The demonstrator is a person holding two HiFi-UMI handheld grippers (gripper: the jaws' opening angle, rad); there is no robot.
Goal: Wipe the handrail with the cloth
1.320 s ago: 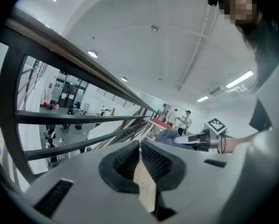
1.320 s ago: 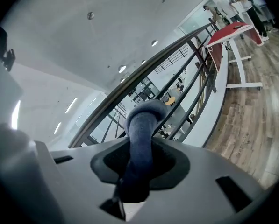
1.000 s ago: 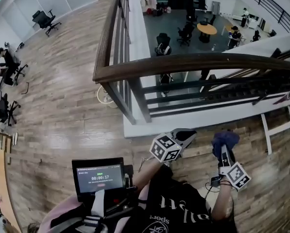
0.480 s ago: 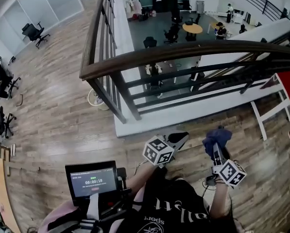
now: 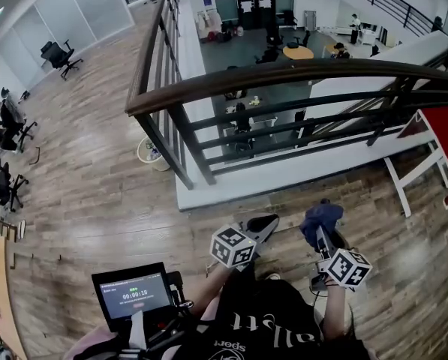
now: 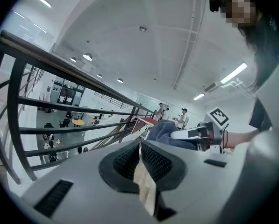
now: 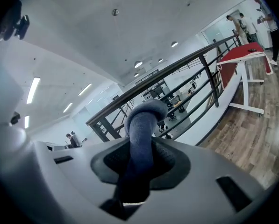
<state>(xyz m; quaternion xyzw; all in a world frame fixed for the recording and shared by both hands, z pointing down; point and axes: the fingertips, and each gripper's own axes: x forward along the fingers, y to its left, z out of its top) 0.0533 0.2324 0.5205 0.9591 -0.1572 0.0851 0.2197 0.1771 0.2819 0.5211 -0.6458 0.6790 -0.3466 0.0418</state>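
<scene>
Cloth (image 5: 320, 216) pinched in right gripper (image 5: 322, 235); left gripper (image 5: 260, 226) closed, empty. Handrail (image 5: 284, 77) well apart: raise cloth onto its top edge, press evenly.

Pale brown wood planks cover the floor (image 5: 88, 178). At the far left, glass partition walls (image 5: 73, 6) stand behind a black office chair (image 5: 58, 53). A white kerb (image 5: 284, 178) edges a drop to a lower level with a dark floor (image 5: 261, 40), where a round orange table (image 5: 298, 52) stands among dark chairs. At the right stands a red-topped table (image 5: 441, 137) on white legs. A pale round object (image 5: 150, 154), perhaps a fan, sits on the planks. The white ceiling (image 6: 144, 55) carries strip lights (image 6: 233, 73) and round lamps (image 6: 87, 57).
</scene>
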